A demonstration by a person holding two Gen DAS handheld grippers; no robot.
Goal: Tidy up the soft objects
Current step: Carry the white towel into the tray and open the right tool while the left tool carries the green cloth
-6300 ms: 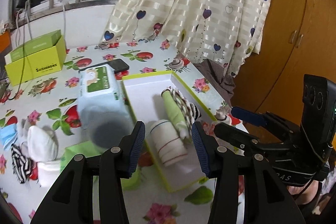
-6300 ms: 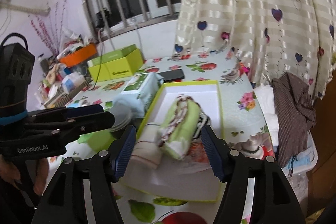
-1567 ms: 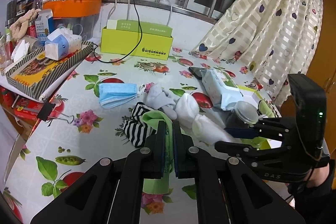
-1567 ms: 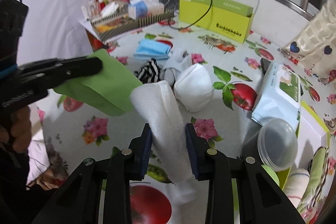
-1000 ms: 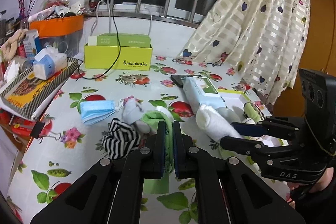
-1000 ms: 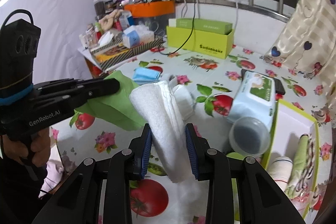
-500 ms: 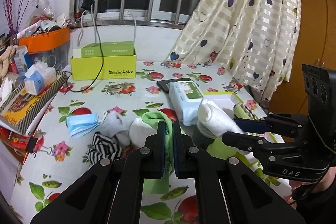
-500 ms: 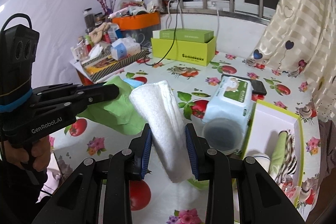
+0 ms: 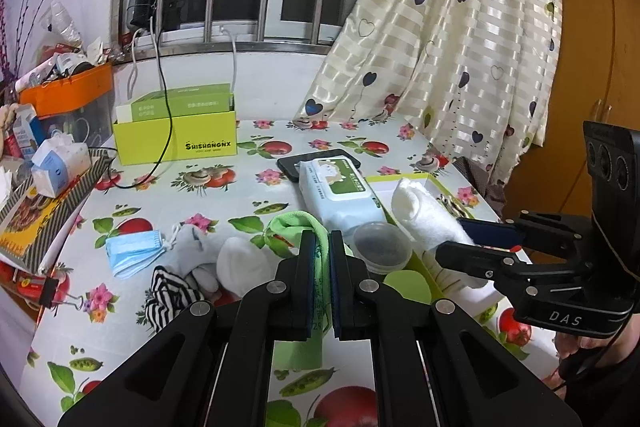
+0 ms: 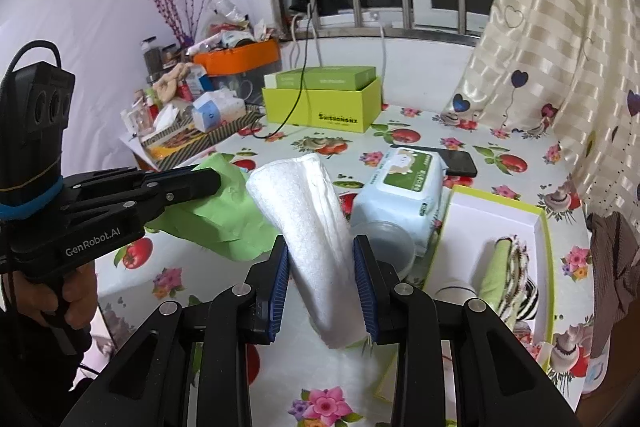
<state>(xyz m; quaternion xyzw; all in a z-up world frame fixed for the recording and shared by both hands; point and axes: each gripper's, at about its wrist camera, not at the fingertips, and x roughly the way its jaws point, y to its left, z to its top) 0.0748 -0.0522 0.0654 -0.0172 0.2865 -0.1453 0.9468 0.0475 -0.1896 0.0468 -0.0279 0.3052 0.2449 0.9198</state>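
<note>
While clamping the rolled white towel (image 10: 316,227) in the right gripper (image 10: 320,279) and the green cloth (image 9: 298,223) in the left gripper (image 9: 319,267) above the surface (image 9: 248,187), seemed mid-carry, needing lowering into the white tray (image 10: 500,219) at right.

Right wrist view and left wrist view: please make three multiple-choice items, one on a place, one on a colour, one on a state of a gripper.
1. Where does the wet wipes pack lie?
A. inside the white tray
B. on the table beside the white tray
C. on the yellow-green box

2. What colour is the cloth in the left gripper?
A. green
B. blue
C. striped black and white

3. How is the right gripper?
A. open and empty
B. shut on the white towel
C. shut on a face mask

Answers:
1 B, the pack rests against the tray's outer wall.
2 A, the green cloth sits between its fingers.
3 B, both pads press the rolled towel.
</note>
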